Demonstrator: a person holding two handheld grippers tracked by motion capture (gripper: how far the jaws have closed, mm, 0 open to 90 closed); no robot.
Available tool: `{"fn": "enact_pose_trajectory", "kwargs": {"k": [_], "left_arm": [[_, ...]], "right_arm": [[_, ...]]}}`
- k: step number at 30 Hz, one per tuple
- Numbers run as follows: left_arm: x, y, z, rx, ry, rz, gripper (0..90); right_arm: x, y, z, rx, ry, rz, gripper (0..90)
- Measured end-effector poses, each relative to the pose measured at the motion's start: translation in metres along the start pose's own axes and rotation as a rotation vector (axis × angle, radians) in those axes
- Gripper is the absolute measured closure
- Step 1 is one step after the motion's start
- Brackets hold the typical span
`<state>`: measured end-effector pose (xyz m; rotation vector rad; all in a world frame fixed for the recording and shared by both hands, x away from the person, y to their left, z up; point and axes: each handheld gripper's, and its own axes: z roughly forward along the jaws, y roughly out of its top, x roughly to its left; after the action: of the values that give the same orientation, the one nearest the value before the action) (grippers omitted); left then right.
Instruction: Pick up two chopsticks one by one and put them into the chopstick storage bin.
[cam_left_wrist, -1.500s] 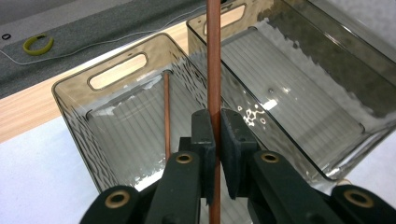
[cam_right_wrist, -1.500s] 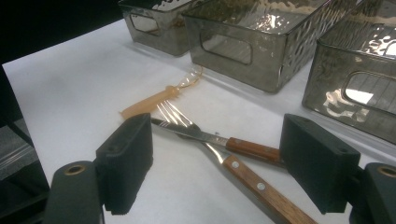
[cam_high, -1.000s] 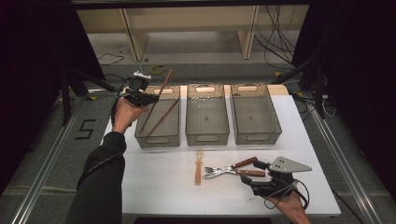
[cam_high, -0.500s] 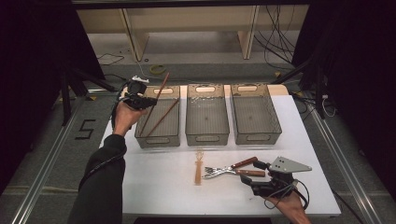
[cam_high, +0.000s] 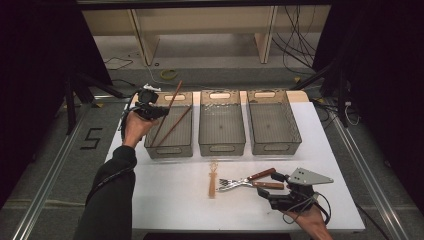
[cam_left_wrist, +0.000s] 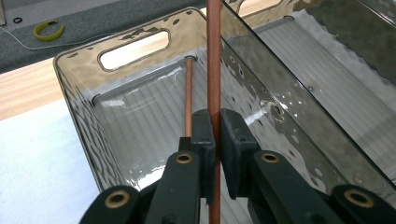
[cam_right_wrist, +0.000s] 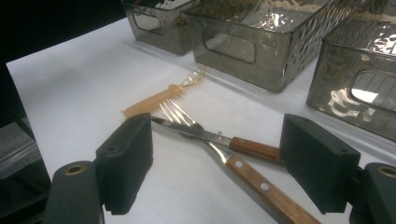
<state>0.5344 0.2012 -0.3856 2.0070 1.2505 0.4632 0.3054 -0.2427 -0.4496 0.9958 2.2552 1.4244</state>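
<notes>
At the left of the table, the left gripper (cam_high: 150, 107) hung over the near-left rim of the left bin (cam_high: 186, 150), its jaws pinched tight on a copper-coloured chopstick (cam_left_wrist: 214, 56). In the left gripper view that stick ran straight up between the pads, tilted over the bin's open top rather than lying in it. A second chopstick (cam_high: 172, 127) already lay aslant inside the same bin, so the sorting looked partly done: one stick down, one about to be let go. The middle bin (cam_high: 221, 148) and the right bin (cam_high: 295, 137) looked bare.

Farther right, on the white table (cam_high: 165, 200), a pale plastic fork (cam_high: 213, 181) lay in front of the middle bin, with two wooden-handled forks (cam_right_wrist: 224, 144) crossed just beside it. These three were still to be put away. The right gripper (cam_high: 280, 192) rested by the handles' ends, jaws spread wide, the forks lying between and just ahead of the pads without touching them.
</notes>
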Motion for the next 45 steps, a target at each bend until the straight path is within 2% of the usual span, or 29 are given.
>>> {"fn": "enact_pose_trajectory", "kwargs": {"k": [14,36,39,45], "left_arm": [[0.004,-0.009,0.006,0.016,-0.004,-0.017,83.8],[0.006,-0.022,0.019,0.044,0.004,-0.022,82.4],[0.006,-0.021,0.019,0.057,0.013,-0.037,67.9],[0.005,-0.022,0.014,0.064,0.005,-0.068,51.7]], "right_arm": [[0.000,0.000,0.000,-0.001,0.001,0.002,26.9],[0.000,0.000,0.000,-0.001,0.001,-0.001,26.9],[0.000,0.000,0.000,0.000,0.000,-0.001,26.9],[0.000,0.000,0.000,-0.001,0.000,-0.003,26.9]]}}
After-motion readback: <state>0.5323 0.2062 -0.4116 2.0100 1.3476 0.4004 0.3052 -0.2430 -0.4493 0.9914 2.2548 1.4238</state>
